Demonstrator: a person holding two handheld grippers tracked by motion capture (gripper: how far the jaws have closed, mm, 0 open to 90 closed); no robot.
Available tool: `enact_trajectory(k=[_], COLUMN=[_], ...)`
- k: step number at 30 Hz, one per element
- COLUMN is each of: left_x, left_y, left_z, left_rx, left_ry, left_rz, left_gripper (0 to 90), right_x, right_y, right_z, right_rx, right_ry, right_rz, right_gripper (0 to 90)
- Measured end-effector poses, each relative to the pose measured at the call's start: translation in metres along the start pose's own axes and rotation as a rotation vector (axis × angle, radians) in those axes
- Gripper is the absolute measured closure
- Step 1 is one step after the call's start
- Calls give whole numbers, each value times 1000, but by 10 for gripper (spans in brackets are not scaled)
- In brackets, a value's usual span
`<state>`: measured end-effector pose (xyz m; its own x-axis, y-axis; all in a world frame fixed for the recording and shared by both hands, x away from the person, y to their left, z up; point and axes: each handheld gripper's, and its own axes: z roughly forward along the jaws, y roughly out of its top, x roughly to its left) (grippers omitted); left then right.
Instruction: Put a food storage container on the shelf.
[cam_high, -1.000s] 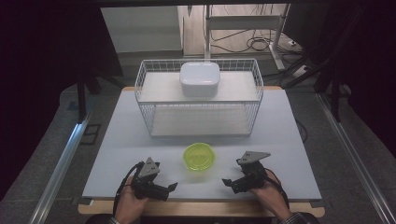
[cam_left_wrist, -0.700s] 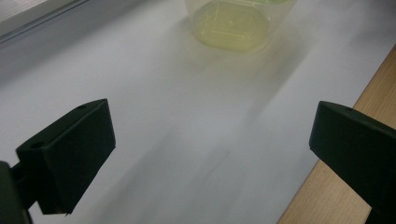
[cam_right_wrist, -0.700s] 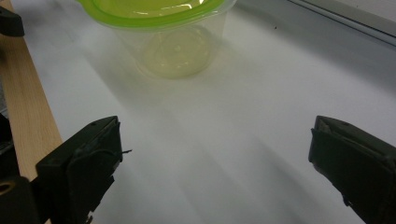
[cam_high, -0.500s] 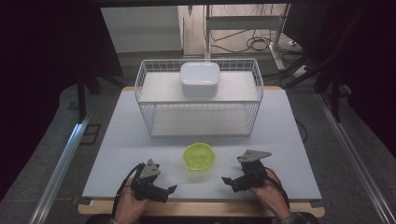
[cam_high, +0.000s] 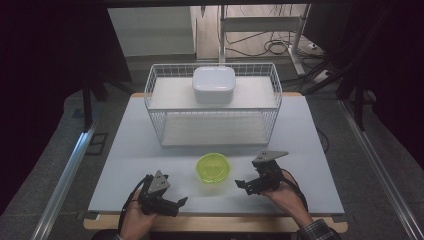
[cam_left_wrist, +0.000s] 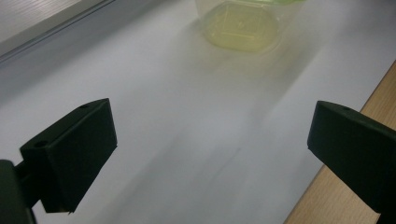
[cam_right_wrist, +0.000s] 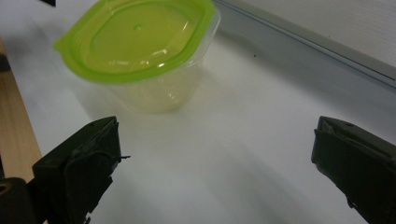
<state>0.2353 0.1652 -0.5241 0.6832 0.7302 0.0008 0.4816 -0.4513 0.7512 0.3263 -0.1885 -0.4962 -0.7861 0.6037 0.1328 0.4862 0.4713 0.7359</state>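
The container (cam_right_wrist: 144, 60) has a bright lime-green lid over a clear, yellow-tinted body. Behind it, the wire basket (cam_high: 165, 90) is white and holds a plain white box (cam_high: 214, 84). Beneath the container the table (cam_high: 130, 150) is pale grey-white with a light wood edge.

At the far side of my white table (cam_high: 130, 150) stands a white wire basket (cam_high: 212, 107) with two shelves. On its upper shelf sits a white lidded box (cam_high: 214, 84), near the middle. Beyond the table I see a metal stand (cam_high: 260, 25) and cables (cam_high: 280, 47) lying on the floor.
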Motion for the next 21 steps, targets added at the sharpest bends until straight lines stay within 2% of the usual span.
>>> enact_trajectory(k=[5,8,12,14,16,21], left_x=[-2,-1,0,0,-1,-2], left_y=[-2,-2,-2,-3,-3,-2], left_z=[-1,-3,-5,-5,-4,-4], left_rx=[12,13,5,6,17,16], left_ry=[13,16,11,10,10,6], left_rz=[2,2,-14,-14,-8,1], left_gripper=[10,12,17,17,17,18], right_x=[-5,-8,-14,-16,-19,-23], right_y=[13,23,33,35,40,45], right_z=[3,6,11,13,20,33], right_rx=[16,15,14,16,17,36], right_ry=[29,41,99,112,157,201], right_rz=[63,101,157,170,217,268], right_gripper=[28,89,176,197,262,386])
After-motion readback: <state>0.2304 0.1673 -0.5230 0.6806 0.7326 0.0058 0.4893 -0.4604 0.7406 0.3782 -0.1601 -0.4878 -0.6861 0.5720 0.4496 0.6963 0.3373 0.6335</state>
